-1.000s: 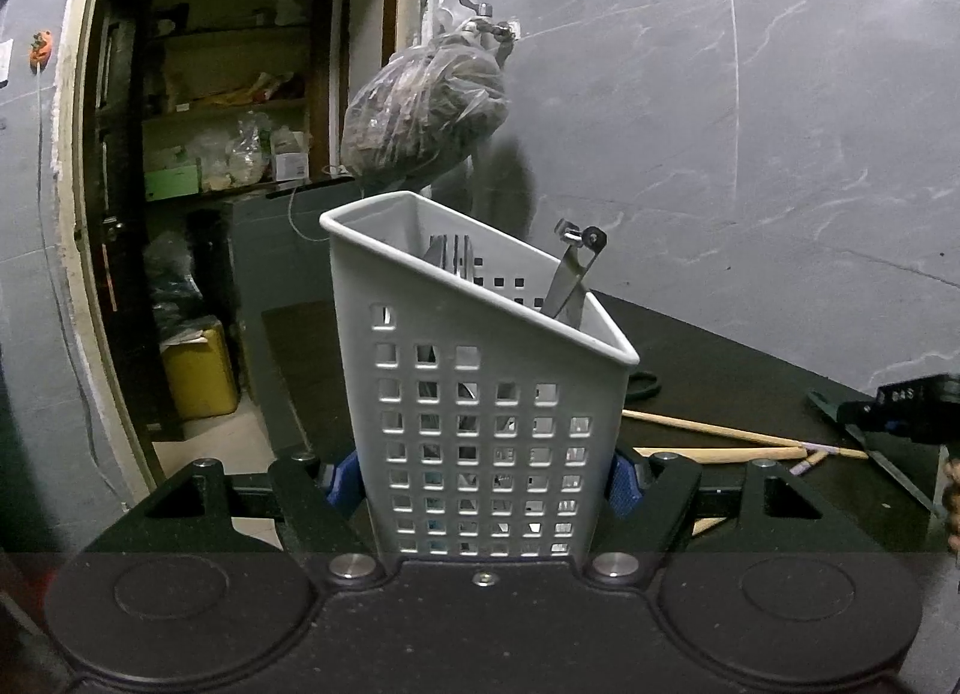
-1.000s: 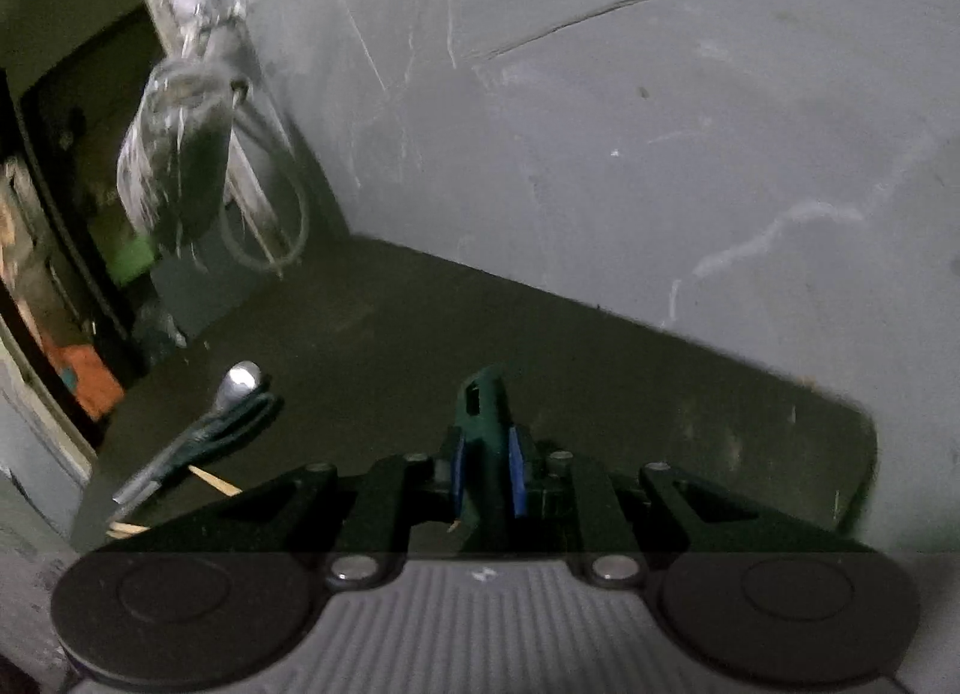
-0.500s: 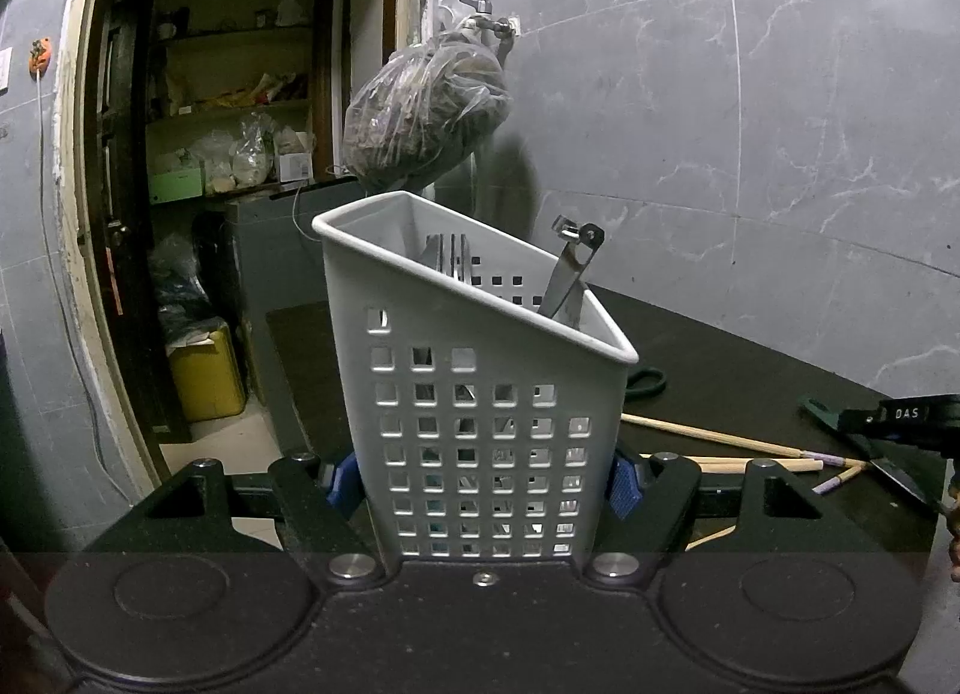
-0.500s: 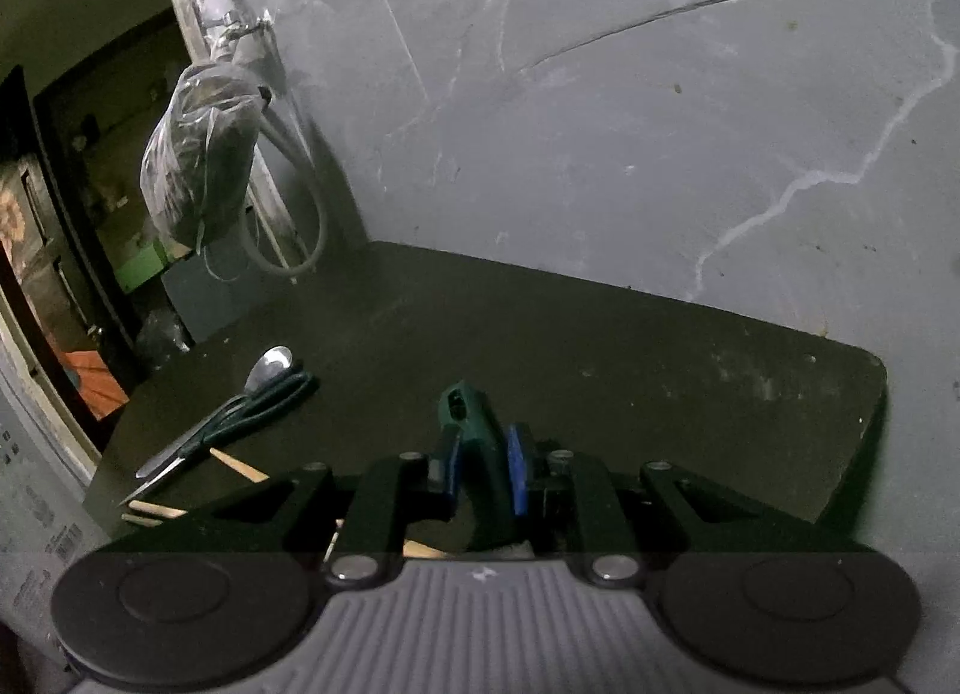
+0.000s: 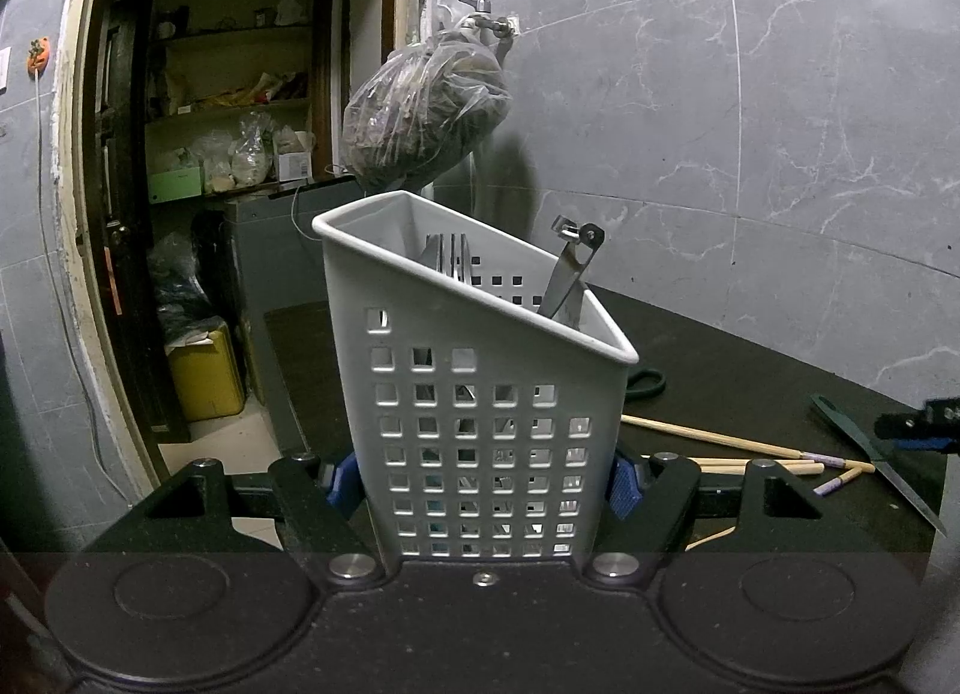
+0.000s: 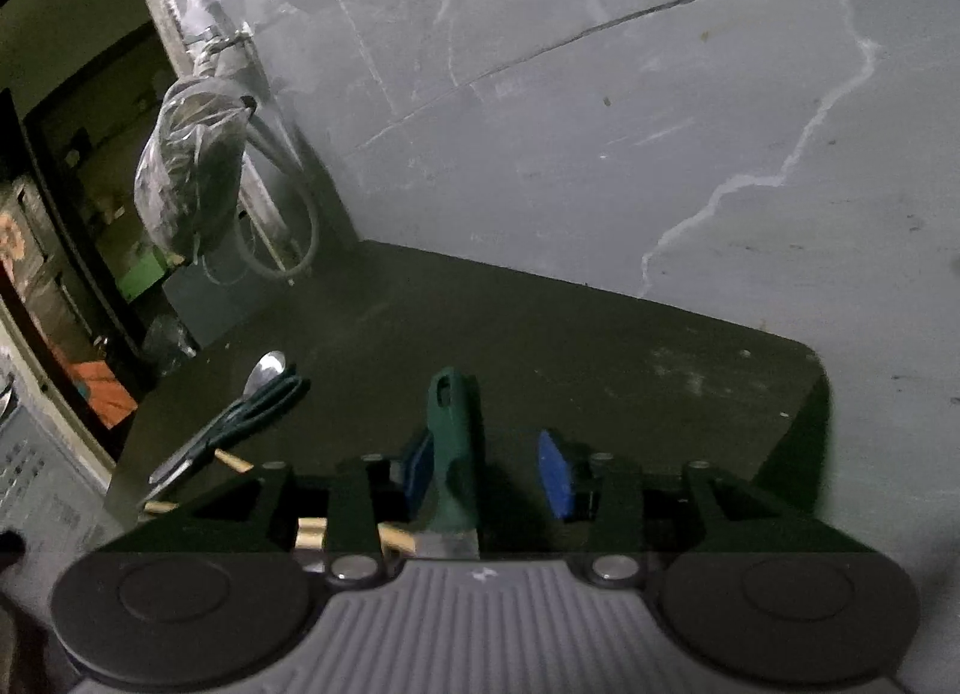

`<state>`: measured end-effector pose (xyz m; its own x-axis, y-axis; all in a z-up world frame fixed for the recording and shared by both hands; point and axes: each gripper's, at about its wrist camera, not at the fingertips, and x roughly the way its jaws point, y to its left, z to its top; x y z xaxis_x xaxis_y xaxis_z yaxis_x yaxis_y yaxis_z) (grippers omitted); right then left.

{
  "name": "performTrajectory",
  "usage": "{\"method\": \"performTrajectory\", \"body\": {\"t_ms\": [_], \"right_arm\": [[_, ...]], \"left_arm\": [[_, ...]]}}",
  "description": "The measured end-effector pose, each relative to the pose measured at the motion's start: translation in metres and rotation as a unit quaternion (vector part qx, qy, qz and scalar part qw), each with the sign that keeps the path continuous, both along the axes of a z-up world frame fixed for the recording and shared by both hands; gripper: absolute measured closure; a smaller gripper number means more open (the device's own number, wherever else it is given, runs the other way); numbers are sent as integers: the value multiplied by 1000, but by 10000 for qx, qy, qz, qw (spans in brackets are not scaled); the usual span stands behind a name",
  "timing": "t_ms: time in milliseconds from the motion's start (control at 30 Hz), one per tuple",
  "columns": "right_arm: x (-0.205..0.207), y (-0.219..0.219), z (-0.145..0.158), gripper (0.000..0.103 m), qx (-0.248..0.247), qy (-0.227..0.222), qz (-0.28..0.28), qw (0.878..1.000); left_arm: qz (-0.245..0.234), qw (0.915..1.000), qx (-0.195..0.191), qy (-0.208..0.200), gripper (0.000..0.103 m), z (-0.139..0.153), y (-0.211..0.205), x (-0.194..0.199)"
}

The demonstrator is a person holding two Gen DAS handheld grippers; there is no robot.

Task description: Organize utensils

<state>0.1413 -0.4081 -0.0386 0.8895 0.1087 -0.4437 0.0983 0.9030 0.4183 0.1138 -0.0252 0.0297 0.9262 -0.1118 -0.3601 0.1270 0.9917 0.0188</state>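
On the dark countertop (image 5: 750,358) lie wooden chopsticks (image 5: 720,442), a green-handled knife (image 5: 864,448), scissors (image 6: 240,424) and a spoon (image 6: 264,370).

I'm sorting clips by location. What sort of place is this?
Probably a home kitchen or utility corner: a white utensil caddy with cutlery stands on a dark counter, grey marble-look wall tiles behind carry a tap, and a doorway shows pantry shelves.
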Motion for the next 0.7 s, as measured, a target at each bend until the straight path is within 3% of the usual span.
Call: {"method": "performTrajectory", "body": {"t_ms": [200,400,700], "right_arm": [[-25,8,7,65,-704,140,203,9972],[-42,36,6,65,-1604,224,321,9863],[-49,59,14,62,-1347,39,863,9871]], "left_arm": [[-5,10000,16,-17,27,0,0,0],[-5,10000,67,-23,27,-2,-2,1],[12,9999,111,-27,27,-2,-3,1]]}}
